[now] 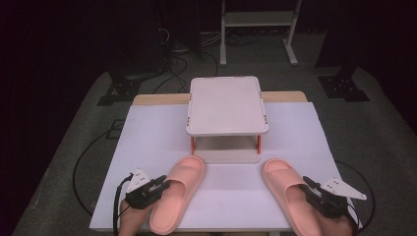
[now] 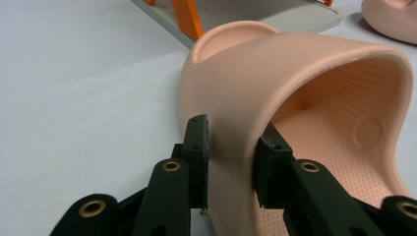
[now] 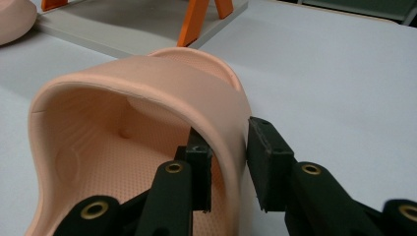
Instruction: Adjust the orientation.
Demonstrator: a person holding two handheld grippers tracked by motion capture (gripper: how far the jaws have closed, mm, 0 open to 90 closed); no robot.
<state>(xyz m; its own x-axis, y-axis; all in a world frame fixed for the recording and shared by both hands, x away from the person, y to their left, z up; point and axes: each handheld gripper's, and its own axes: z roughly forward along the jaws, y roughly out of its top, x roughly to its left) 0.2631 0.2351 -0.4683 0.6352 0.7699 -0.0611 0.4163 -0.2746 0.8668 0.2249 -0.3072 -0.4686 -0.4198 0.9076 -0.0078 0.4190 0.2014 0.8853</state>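
Observation:
Two pink slippers lie on the white table, toes toward a small two-level shelf. My left gripper is shut on the left slipper, pinching the outer side wall of its strap, one pad outside and one inside. In the same way, my right gripper is shut on the strap's outer wall of the right slipper. Both slippers rest flat on their soles near the table's front edge.
The shelf has a pale top board, orange legs and a grey lower board, just beyond the slippers' toes. Open table lies to either side of it. Stands and cables crowd the dark floor behind the table.

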